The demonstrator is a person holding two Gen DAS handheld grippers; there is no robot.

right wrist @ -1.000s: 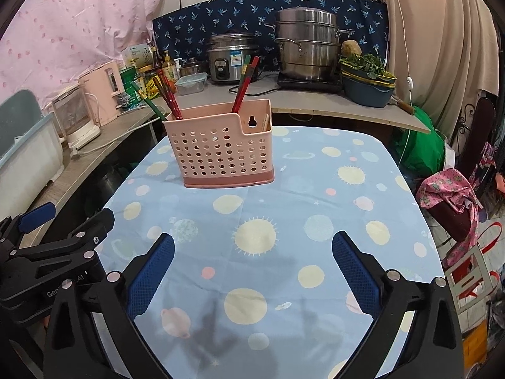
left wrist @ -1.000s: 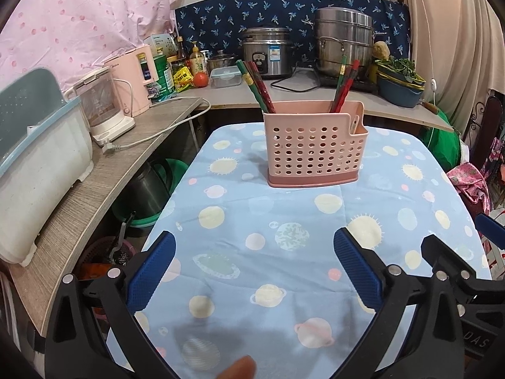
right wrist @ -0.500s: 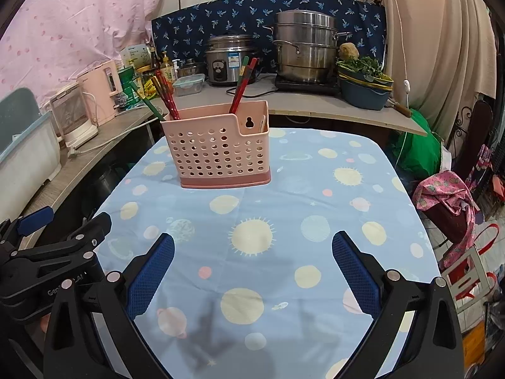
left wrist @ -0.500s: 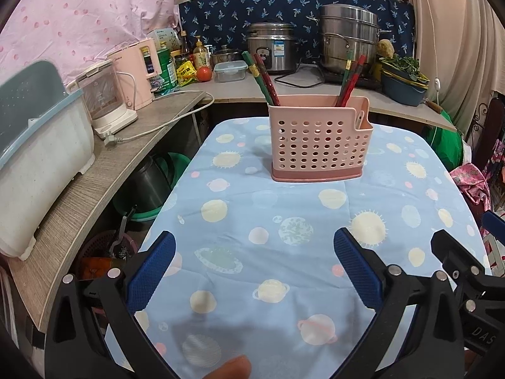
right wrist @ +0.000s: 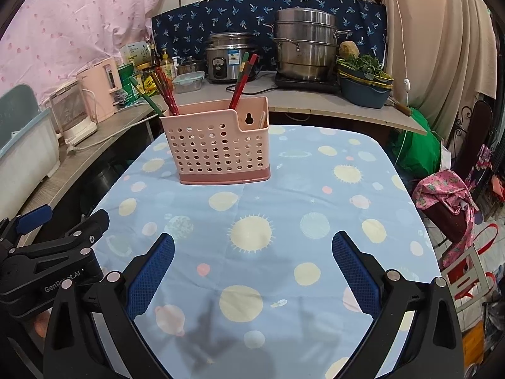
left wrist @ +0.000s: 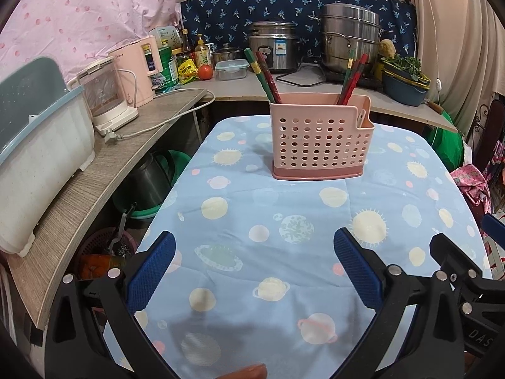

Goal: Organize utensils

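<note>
The left gripper (left wrist: 254,268) and the right gripper (right wrist: 252,268) are both hovering over the near part of the blue planet-print tablecloth (left wrist: 315,221), jaws spread wide apart and holding nothing. Farther out, the pink perforated utensil holder (left wrist: 320,140) is standing upright on the far middle of the cloth. Red and green chopsticks (left wrist: 265,74) are leaning out of its left end, and another bunch (left wrist: 352,75) is leaning nearer its right end.
</note>
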